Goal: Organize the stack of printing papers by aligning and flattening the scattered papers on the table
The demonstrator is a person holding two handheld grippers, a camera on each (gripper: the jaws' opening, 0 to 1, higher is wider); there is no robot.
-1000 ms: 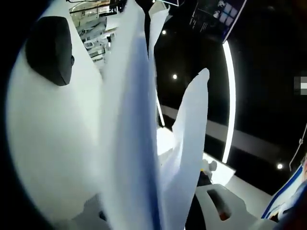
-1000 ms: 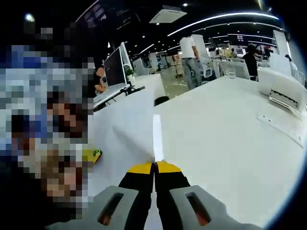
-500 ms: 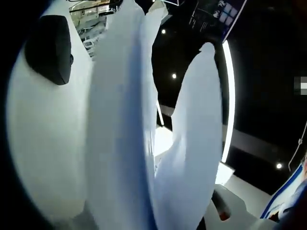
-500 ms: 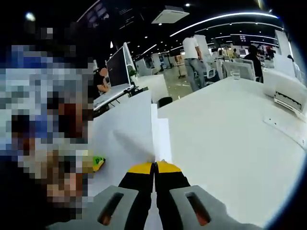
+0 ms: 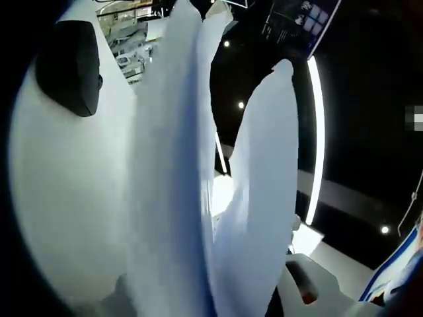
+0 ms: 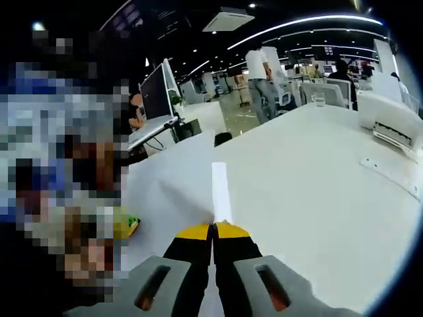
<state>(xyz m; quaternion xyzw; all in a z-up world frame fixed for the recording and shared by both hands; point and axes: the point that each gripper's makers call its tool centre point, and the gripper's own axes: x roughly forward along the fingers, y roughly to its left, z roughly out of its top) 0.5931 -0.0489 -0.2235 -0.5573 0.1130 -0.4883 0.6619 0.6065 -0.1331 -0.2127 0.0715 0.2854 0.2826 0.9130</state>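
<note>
Right gripper (image 6: 213, 228): its yellow-tipped jaws are pressed together on the near edge of the papers (image 6: 173, 188), which lean up and away from the camera, standing on edge above the white table (image 6: 310, 185).
Papers, right gripper view: a narrow bright strip of one sheet's edge runs straight up from the jaw tips. Half a second ago a wider second sheet stuck out to the right of the broad sheet; now just the thin strip shows, so the sheets sit closer in line.
Left gripper: its jaw tips are hidden behind the sheets, and only a grey part of its body (image 5: 310, 290) shows at lower right, so whether it is clamped or apart cannot be told.
Papers, left gripper view (image 5: 168, 165): white sheets stand very close to the lens, curving upward, with a separate curled sheet (image 5: 261, 191) to the right. The gap between the two is about as it was half a second ago.
Background: an office with monitors (image 6: 157, 92), desks, standing people (image 6: 259, 82), and a white printer (image 6: 393, 125) on the table's far right.
</note>
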